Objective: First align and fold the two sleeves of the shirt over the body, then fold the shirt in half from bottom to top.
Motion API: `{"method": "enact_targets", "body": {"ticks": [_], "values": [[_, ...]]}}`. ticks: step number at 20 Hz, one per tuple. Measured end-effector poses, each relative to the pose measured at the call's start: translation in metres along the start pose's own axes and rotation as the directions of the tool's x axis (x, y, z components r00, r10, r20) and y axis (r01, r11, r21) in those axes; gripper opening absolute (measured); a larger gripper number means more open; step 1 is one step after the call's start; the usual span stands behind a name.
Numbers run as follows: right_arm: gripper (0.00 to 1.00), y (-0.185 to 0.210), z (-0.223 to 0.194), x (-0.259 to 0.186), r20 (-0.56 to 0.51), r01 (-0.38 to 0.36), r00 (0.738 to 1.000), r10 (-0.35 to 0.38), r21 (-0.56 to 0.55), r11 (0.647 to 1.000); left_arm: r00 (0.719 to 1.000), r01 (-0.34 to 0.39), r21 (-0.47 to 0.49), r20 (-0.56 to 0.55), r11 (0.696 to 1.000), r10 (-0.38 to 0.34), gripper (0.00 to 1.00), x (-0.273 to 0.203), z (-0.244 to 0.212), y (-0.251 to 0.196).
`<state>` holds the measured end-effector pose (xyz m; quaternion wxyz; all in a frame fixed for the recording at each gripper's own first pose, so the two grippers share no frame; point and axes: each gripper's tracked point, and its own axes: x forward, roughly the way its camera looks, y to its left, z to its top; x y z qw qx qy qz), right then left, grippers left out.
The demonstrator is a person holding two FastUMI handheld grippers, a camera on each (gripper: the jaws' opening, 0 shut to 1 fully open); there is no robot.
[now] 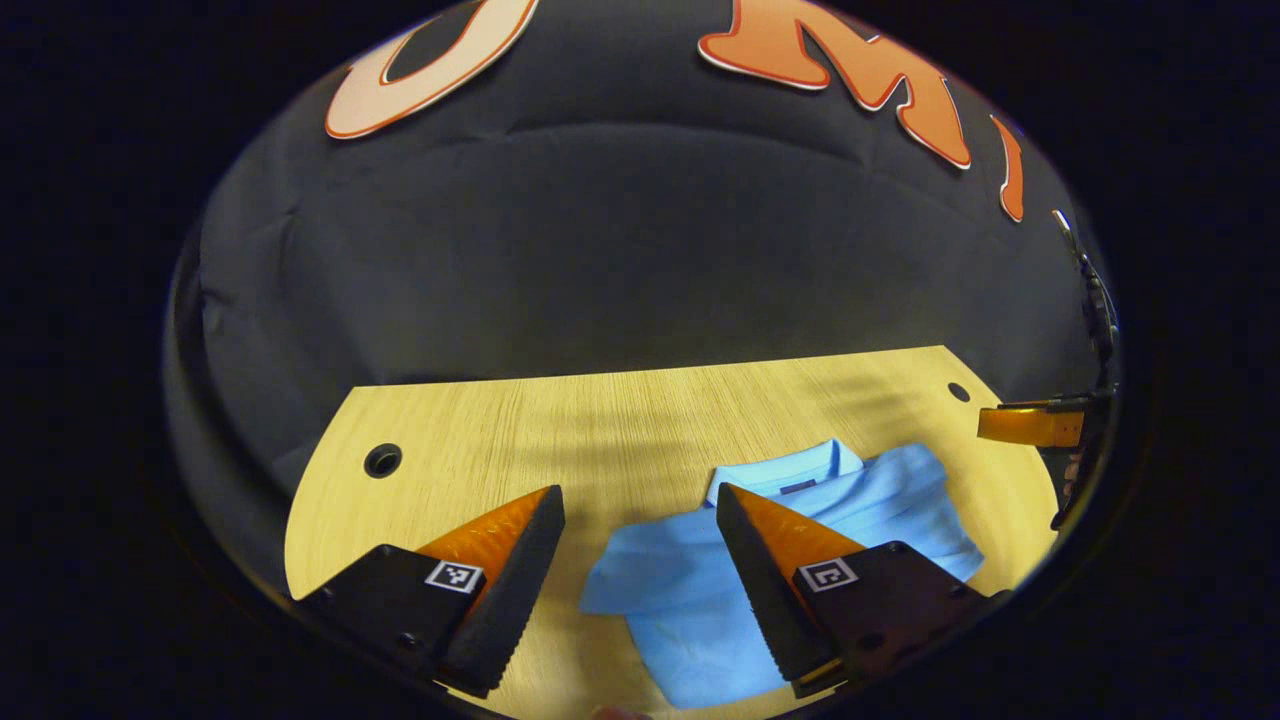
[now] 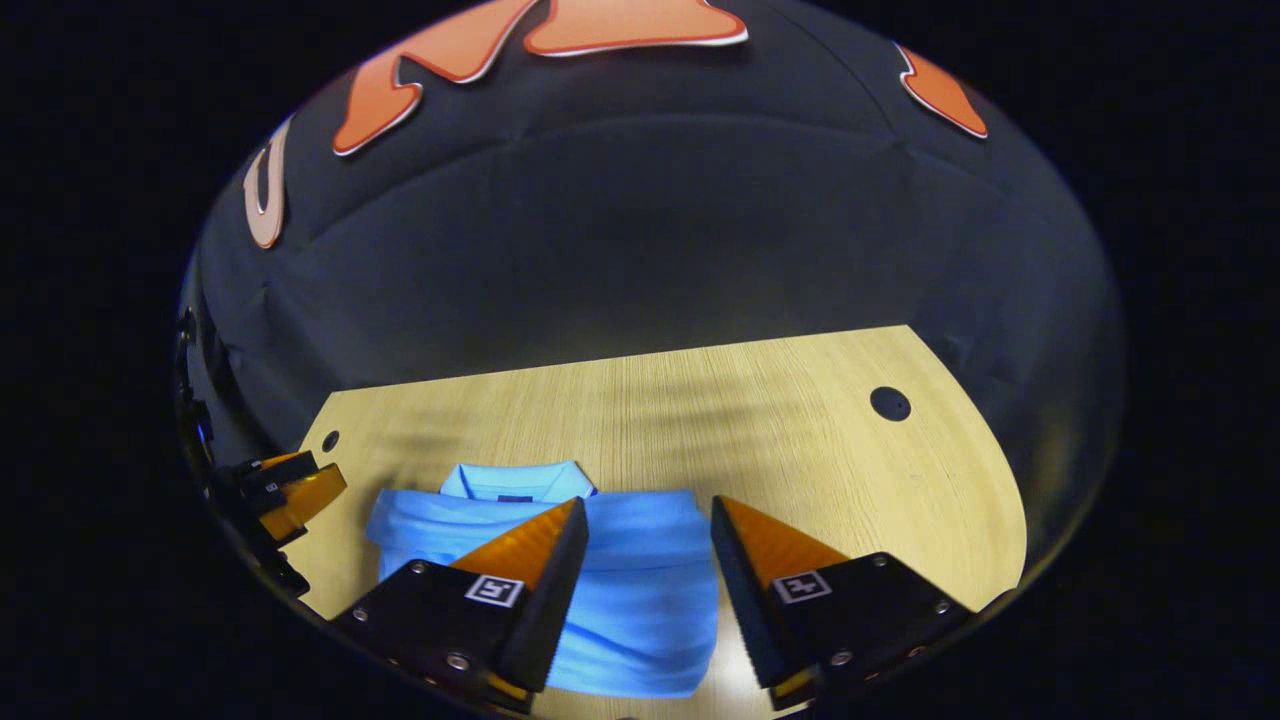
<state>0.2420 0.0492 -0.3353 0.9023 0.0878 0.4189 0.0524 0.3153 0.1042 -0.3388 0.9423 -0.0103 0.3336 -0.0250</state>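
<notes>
Blue: one folded shirt, two spread grippers, one wooden table.

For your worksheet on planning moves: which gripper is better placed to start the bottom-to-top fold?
Probably right. The right gripper hangs open straight over the shirt; the left gripper is open too, but the shirt lies off to one side.
</notes>
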Motion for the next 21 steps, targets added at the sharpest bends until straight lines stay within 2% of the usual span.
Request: {"method": "enact_targets", "body": {"ticks": [1,2,4,5,6,9,13,15,18,21], "values": [[0.8,0.002,0.002,-0.01,0.009,-0.011,1.0,0.011,-0.001,1.0,1.0,-0.001,-0.01,0.009,1.0,0.001,0.99,-0.012,0.005,-0.001],[0.85,0.004,0.004,-0.023,0.023,-0.017,1.0,0.017,-0.005,1.0,1.0,0.011,-0.017,0.018,1.0,-0.011,0.99,-0.026,0.008,-0.007],[0.85,0.003,0.01,-0.046,0.06,-0.018,0.998,0.019,-0.018,1.0,0.998,0.018,-0.004,0.056,1.0,-0.017,0.99,-0.051,0.018,-0.016],[0.93,0.004,0.012,-0.059,0.08,-0.023,0.996,0.025,-0.023,0.999,0.997,0.01,0.012,0.081,1.0,-0.011,0.99,-0.066,0.023,-0.019],[0.96,0.006,0.011,-0.07,0.09,-0.034,0.995,0.036,-0.024,0.999,0.994,0.0,0.027,0.107,1.0,-0.003,0.99,-0.079,0.027,-0.023],[0.97,0.004,0.003,-0.104,0.109,-0.047,0.993,0.05,-0.03,0.998,0.986,-0.015,0.055,0.169,0.998,0.006,0.99,-0.115,0.034,-0.039],[0.98,0.003,0.004,-0.151,0.192,-0.054,0.979,0.064,-0.056,0.997,0.972,-0.043,0.063,0.235,0.997,0.027,0.98,-0.164,0.035,-0.05],[0.98,0.003,-0.01,-0.172,0.195,-0.064,0.978,0.076,-0.069,0.996,0.963,-0.047,0.072,0.267,0.996,0.026,0.98,-0.178,0.036,-0.053],[0.98,-0.001,-0.023,-0.198,0.224,-0.058,0.972,0.077,-0.094,0.994,0.954,-0.075,0.084,0.295,0.994,0.047,0.98,-0.202,0.031,-0.059],[0.98,-0.006,-0.029,-0.23,0.277,-0.045,0.958,0.074,-0.111,0.993,0.934,-0.107,0.083,0.349,0.991,0.071,0.98,-0.25,0.02,-0.069]]}}
